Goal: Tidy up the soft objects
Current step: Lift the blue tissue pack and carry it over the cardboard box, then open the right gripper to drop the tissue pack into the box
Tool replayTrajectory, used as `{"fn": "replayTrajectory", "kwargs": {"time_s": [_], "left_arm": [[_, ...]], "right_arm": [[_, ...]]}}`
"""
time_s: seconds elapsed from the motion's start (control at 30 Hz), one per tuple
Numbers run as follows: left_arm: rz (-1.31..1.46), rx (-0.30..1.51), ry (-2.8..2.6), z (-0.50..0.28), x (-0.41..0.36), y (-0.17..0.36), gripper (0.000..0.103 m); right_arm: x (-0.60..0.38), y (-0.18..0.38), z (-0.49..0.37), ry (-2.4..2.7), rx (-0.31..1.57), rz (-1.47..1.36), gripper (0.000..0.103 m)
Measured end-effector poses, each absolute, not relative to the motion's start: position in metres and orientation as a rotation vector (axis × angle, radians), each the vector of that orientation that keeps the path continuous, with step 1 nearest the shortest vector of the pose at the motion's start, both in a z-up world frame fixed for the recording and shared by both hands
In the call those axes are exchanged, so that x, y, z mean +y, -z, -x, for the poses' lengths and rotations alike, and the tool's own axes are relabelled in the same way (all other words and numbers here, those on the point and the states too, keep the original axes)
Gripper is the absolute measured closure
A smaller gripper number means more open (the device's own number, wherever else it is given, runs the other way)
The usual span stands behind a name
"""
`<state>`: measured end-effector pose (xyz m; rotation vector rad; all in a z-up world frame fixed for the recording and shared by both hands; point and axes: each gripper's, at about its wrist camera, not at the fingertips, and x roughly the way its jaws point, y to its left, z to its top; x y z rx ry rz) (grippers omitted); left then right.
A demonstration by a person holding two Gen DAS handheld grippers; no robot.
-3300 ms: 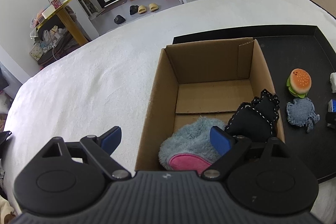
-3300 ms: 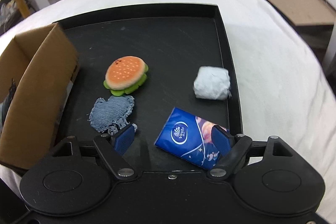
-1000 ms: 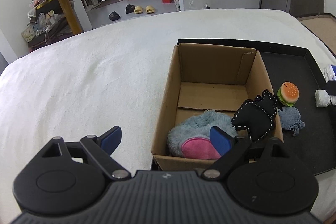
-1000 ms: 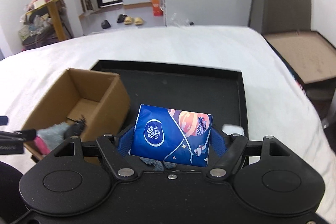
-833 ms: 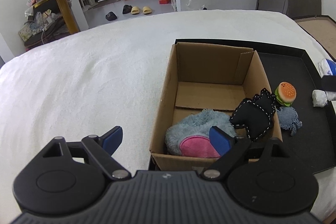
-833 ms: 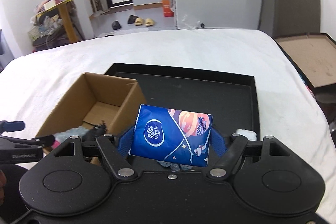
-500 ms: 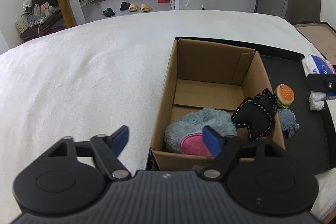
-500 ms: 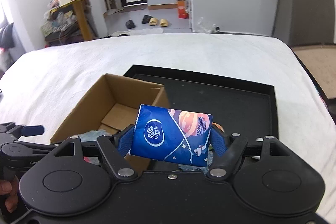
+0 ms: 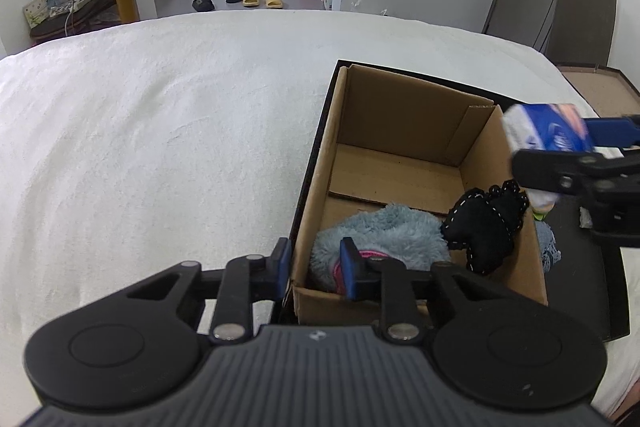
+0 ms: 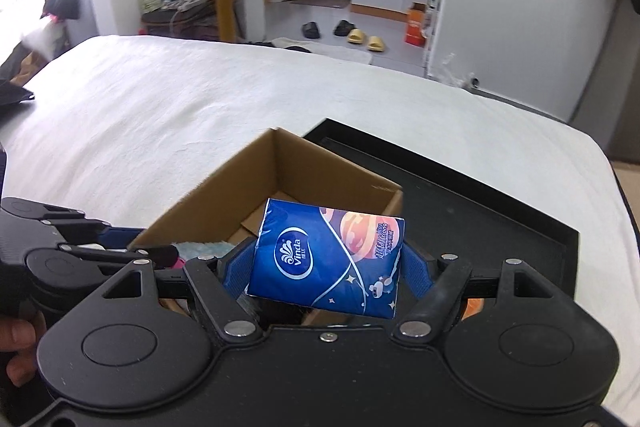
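Right tool clamped on a blue tissue pack, blue pads pressing both short ends; pack held in the air over the box's near right corner. White "Vinda" logo readable on pack, orange planet print, small white text along the right edge too small to read. Left tool fingers drawn close, straddling the box's near left wall: one pad outside, one inside by the fluffy blue toy; real grip on the wall cannot be told. In the left view the pack hangs above the box's right rim. Box open-topped, near half filled by the fluffy toy with pink patch and a black stitched toy leaning on the right wall; far half of the floor bare cardboard. Box sits on the left part of a black tray on a white bed. Bed wide and bare left of box.
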<state>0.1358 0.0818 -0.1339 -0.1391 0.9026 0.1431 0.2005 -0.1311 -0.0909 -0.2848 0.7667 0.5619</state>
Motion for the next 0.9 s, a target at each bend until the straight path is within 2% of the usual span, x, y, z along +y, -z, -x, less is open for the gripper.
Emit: {"fn": "replayTrajectory", "kwargs": {"time_s": [0.2,0.33,0.4,0.77,0.87,0.9], "left_arm": [[0.176,0.901,-0.142,-0.136,0.089,0.137,0.083],[0.18,0.902,-0.137,-0.135,0.091,0.138,0.084],[0.186,0.902,-0.132,-0.135,0.092,0.139,0.084],[0.177,0.881,-0.143,-0.129,0.091,0.133,0.079],[0.184,0.879,-0.152,-0.128,0.091,0.13,0.066],[0.183,0.875,-0.156,-0.127,0.091,0.129,0.059]], "right_arm": [[-0.112,0.093,-0.202,-0.599,0.775,0.301,0.029],[-0.103,0.099,-0.202,-0.618,0.81,0.311,0.021],[-0.102,0.102,-0.201,-0.62,0.823,0.309,0.02],[-0.132,0.107,-0.192,-0.564,0.863,0.299,0.019],[-0.14,0.108,-0.192,-0.542,0.87,0.296,0.019],[-0.141,0.109,-0.192,-0.536,0.873,0.294,0.019]]}}
